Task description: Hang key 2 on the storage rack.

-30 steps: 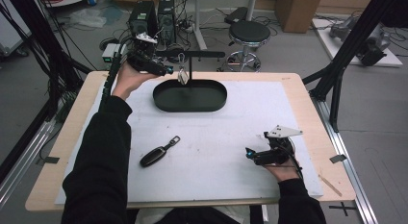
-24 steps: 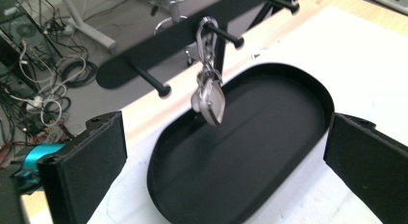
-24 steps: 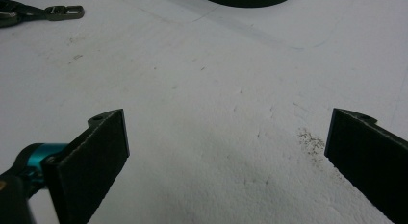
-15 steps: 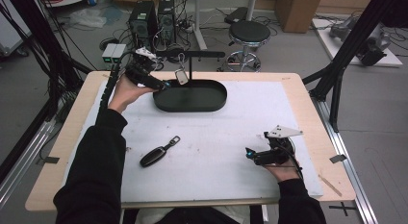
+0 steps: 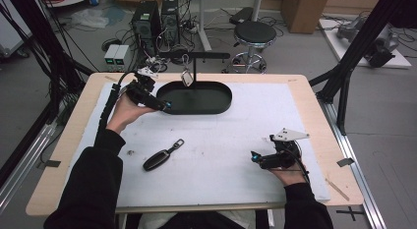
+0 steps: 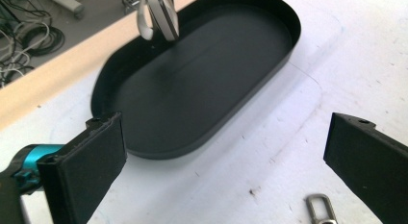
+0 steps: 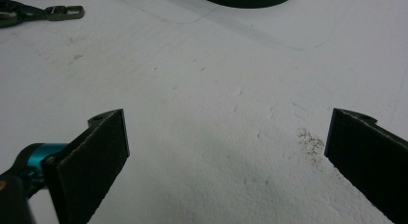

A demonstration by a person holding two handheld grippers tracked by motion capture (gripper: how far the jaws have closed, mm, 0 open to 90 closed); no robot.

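Note:
A black oval tray point(image 5: 206, 99) lies at the back middle of the white mat. A black stand point(image 5: 209, 56) rises behind it, and a silver keyring piece point(image 5: 186, 77) hangs from its bar over the tray. My left gripper point(image 5: 164, 105) hovers by the tray's left end, open and holding nothing. In the left gripper view the tray point(image 6: 192, 94) and the hanging piece point(image 6: 159, 17) lie ahead of the wide-apart jaws. A black car key fob point(image 5: 160, 158) with a metal clip point(image 6: 320, 208) lies on the mat. My right gripper point(image 5: 255, 157) rests open at the front right.
The white mat point(image 5: 226, 140) covers most of the wooden table point(image 5: 314, 99). Computer cases, cables and a stool point(image 5: 255, 35) stand on the floor beyond the far edge. Black frame posts flank both sides. The fob's clip point(image 7: 60, 12) is far to the right gripper's left.
My left gripper has drawn back and down from beside the hanging silver piece to the tray's near left end. The right gripper and the key fob have stayed put.

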